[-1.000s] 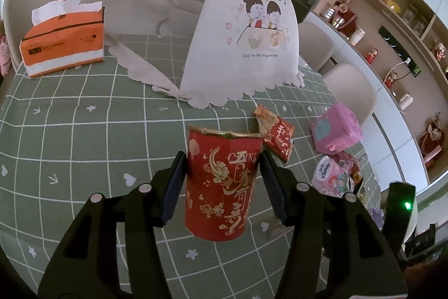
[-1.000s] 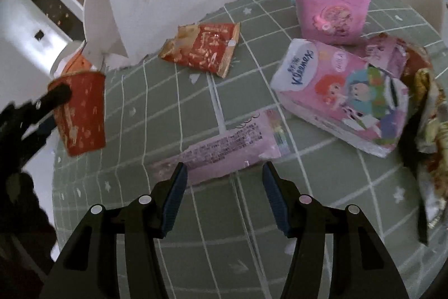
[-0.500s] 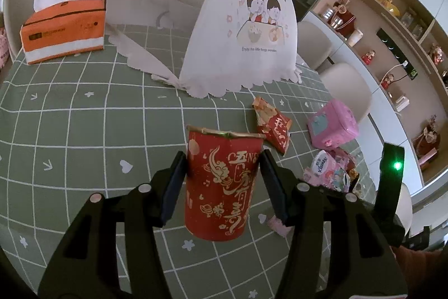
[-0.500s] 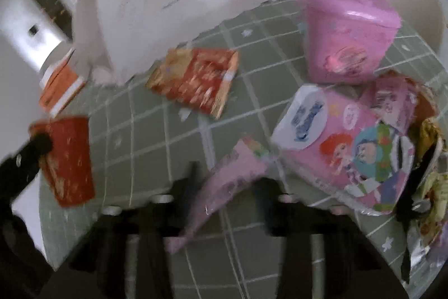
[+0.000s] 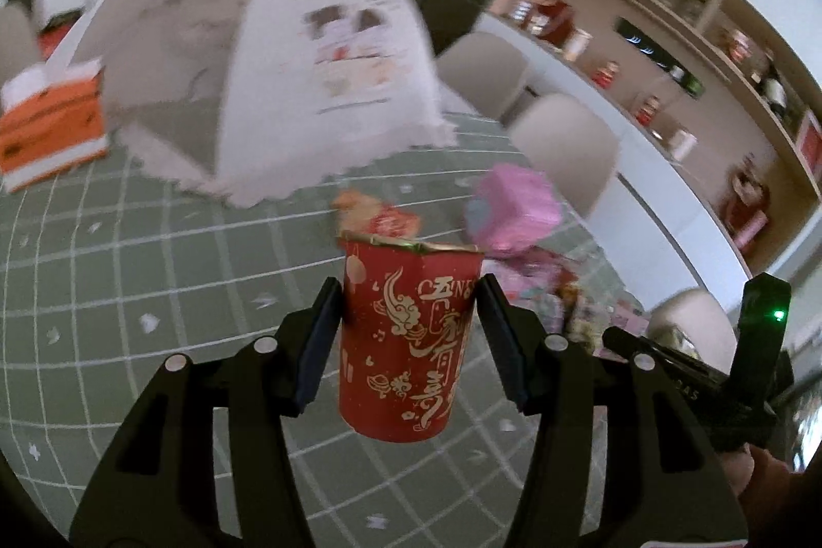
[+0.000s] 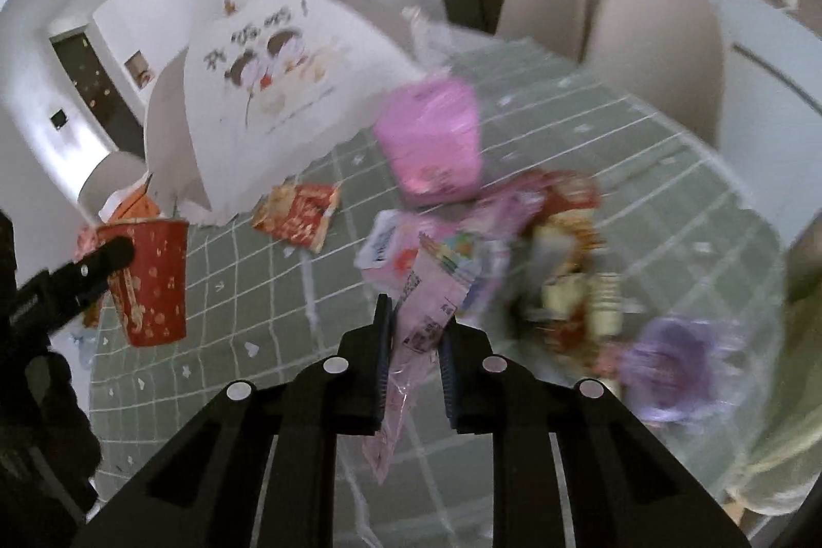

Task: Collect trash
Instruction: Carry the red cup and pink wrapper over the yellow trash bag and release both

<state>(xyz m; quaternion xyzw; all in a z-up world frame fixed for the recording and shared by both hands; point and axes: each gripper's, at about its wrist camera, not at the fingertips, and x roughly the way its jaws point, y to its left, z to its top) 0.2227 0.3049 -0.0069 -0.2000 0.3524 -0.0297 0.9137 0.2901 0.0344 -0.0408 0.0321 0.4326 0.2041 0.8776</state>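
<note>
Presently, the left hand-held gripper clasps the red paper cup upright and clear of the tabletop, mouth up as a receptacle. The right hand-held gripper is closing on a pink wrapper, lifted from the surface. Open cloth lies leftward; a packet pile crowds the right edge.
</note>
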